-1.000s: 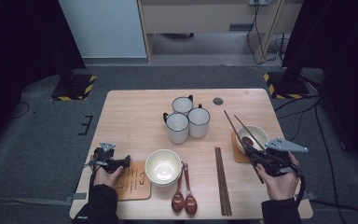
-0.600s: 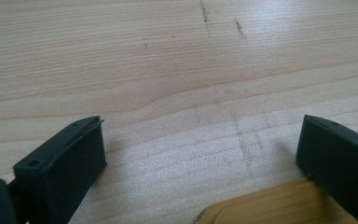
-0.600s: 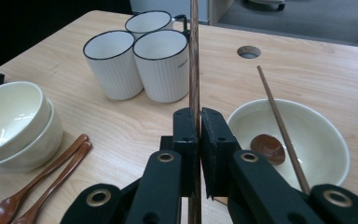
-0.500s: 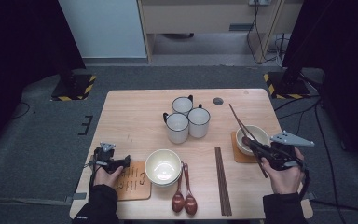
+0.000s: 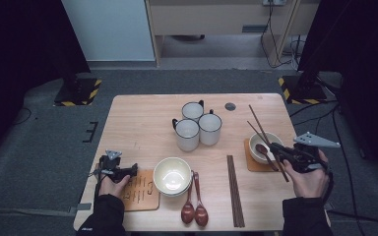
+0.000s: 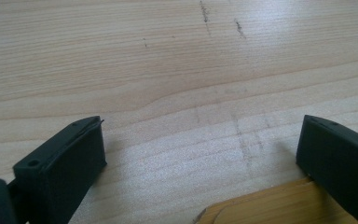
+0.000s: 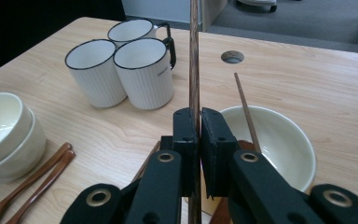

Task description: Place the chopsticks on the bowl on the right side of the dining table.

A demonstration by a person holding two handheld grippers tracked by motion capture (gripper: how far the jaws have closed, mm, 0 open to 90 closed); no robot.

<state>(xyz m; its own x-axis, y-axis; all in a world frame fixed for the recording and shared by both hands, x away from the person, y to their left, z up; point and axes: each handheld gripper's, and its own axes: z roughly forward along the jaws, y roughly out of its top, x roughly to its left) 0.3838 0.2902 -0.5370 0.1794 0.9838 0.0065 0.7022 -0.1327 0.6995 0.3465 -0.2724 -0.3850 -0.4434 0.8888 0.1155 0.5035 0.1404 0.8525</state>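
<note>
My right tongs [image 7: 199, 128] are pinched on one chopstick [image 7: 194, 56]; the right gripper view shows the stick clamped upright between the jaws and running out of the top of the picture. That view also shows a second chopstick [image 7: 245, 109] leaning on the rim of the small bowl [image 7: 284, 140] just behind the jaws, the three mugs [image 7: 121, 63] bunched together further back, a hole [image 7: 232, 57] in the tabletop, and the stacked bowls [image 7: 4, 135] with two spoons [image 7: 32, 179] at the left.

From the high view I see the right tongs [image 5: 281, 152] at the table's right side, the held chopstick [image 5: 262, 129] slanting away over the small bowl [image 5: 270, 140], which sits on a coaster [image 5: 248, 162]. A pair of chopsticks [image 5: 235, 191] lies flat near the front edge.

My left tongs [image 6: 200, 163] are spread wide, low over bare wood, with the corner of a board [image 6: 270, 207] between the jaws. The high view places them [image 5: 130, 169] at the board's [image 5: 140, 189] left edge.

The table [image 5: 142, 123] is pale wood. Around it I see grey carpet [image 5: 39, 147], a cabinet [image 5: 216, 17] and black stands with striped feet [image 5: 76, 91].
</note>
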